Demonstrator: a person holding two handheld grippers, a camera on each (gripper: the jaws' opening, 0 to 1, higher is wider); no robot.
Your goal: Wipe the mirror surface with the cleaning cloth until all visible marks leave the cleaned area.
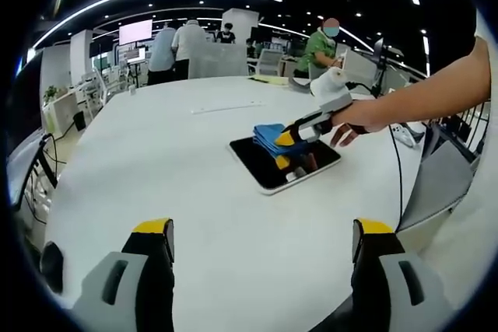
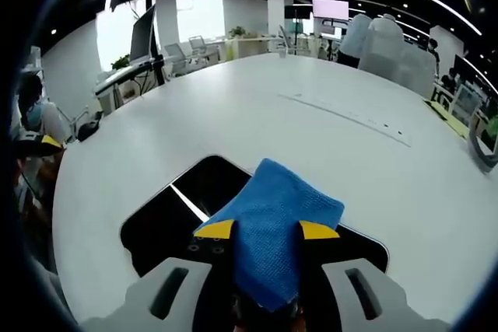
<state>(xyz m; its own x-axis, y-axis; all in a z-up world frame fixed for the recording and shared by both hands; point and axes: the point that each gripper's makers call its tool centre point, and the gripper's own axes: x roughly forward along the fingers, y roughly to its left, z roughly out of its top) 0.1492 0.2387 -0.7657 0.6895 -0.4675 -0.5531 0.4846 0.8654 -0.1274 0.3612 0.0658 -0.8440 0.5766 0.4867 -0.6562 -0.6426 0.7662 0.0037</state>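
A dark rectangular mirror (image 1: pixel 268 166) (image 2: pixel 175 207) lies flat on the white table. A folded blue cleaning cloth (image 1: pixel 270 136) (image 2: pixel 272 227) rests on it. My right gripper (image 2: pixel 267 230) is shut on the blue cloth, its yellow-tipped fingers (image 2: pixel 215 229) pressing it onto the mirror glass. In the left gripper view that same right gripper (image 1: pixel 289 139) reaches in from the right, held by a person's hand (image 1: pixel 354 118). My left gripper (image 1: pixel 262 231) hovers open above the near part of the table, well short of the mirror, with nothing between its fingers.
The white table (image 1: pixel 156 161) is large and rounded. A long thin strip (image 2: pixel 346 118) lies on it further off. A cable (image 1: pixel 398 169) runs along the table's right side. Several people (image 1: pixel 177 48) stand near desks and chairs in the background.
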